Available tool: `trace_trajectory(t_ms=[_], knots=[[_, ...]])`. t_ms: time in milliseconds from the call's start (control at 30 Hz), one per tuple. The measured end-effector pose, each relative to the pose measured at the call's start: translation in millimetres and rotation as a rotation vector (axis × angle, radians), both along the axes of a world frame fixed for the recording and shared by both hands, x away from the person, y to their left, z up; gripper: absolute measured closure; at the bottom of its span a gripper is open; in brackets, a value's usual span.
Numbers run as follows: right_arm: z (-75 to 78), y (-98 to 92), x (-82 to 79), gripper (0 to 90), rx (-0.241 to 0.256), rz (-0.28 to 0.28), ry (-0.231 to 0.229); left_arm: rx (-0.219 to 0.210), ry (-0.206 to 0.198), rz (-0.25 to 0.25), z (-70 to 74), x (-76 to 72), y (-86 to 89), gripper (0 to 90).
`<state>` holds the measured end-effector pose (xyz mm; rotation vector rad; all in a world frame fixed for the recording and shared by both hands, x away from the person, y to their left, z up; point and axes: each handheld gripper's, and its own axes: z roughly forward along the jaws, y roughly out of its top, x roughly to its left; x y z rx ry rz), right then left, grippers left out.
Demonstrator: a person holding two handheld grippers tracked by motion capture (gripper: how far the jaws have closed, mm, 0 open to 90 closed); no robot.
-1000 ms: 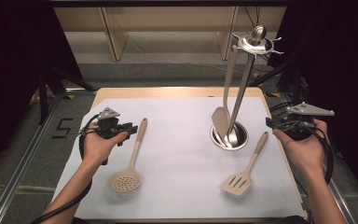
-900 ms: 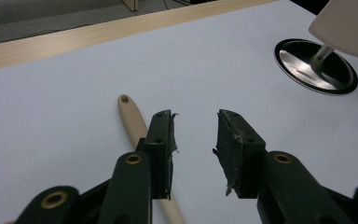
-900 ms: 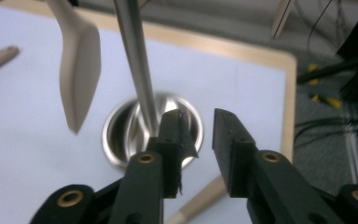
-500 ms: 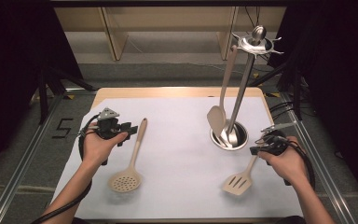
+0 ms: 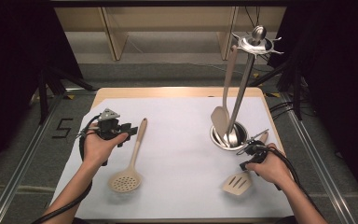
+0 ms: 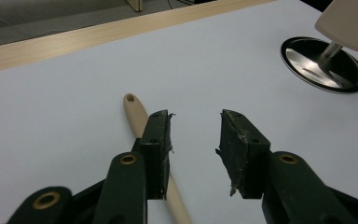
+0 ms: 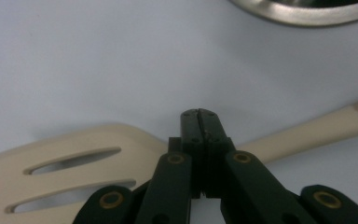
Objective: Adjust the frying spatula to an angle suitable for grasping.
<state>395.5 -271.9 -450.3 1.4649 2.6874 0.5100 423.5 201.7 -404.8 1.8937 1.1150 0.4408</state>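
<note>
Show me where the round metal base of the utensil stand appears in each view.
High view: round metal base, right of centre.
Left gripper view: upper right.
Right gripper view: top edge, toward right.
Shared landmark: the white sheet beneath it.

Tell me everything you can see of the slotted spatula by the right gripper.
The slotted spatula is beige, plastic-looking, with long slots in a flat blade and a straight handle. It lies flat on the white table cover, blade toward the person, handle running toward the utensil stand's steel base. The right gripper sits over its neck, jaws together; actual grip on it is unclear.
</note>
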Motion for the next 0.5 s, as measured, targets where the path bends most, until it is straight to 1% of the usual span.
trace_trajectory(t_ms=[33, 67, 100, 133, 233, 300, 333, 433, 467, 500], knots=[[-1.9, -0.6, 0.6, 90.0, -0.007, 0.016, -0.003, -0.002, -0.002, -0.002, -0.3, 0.1, -0.1, 61.9], [-2.9, -0.9, 0.5, 90.0, -0.001, 0.019, 0.002, -0.004, 0.006, -0.005, -0.3, 0.2, -0.1, 61.9], [-3.1, -1.2, 0.7, 90.0, 0.001, 0.019, 0.002, -0.006, 0.006, -0.006, -0.4, 0.2, -0.1, 61.9], [-2.9, -1.4, 1.1, 90.0, -0.001, 0.023, 0.004, 0.005, 0.001, -0.009, -0.1, 0.2, 0.2, 61.9], [-3.0, -0.9, 1.9, 90.0, -0.005, 0.026, 0.009, 0.006, 0.002, -0.01, -0.2, 0.0, 0.1, 62.2], [-3.1, -1.3, 3.2, 90.0, -0.003, 0.048, 0.011, 0.001, 0.002, -0.008, -0.6, 0.0, 0.1, 62.2], [-2.5, -0.8, 3.4, 90.0, -0.004, 0.038, 0.024, -0.004, 0.005, -0.003, -0.7, -0.3, -0.2, 62.2], [-1.2, -2.0, 4.9, 90.0, -0.008, 0.062, 0.035, 0.002, 0.003, -0.003, -0.6, -0.5, 1.1, 62.1], [-0.1, -2.1, 4.3, 90.0, -0.013, 0.051, 0.043, -0.019, -0.001, 0.008, -1.3, -0.4, -0.1, 62.0], [0.5, -3.3, 4.6, 90.0, -0.015, 0.058, 0.045, -0.019, -0.001, 0.008, -1.3, -0.3, 0.2, 61.9]])
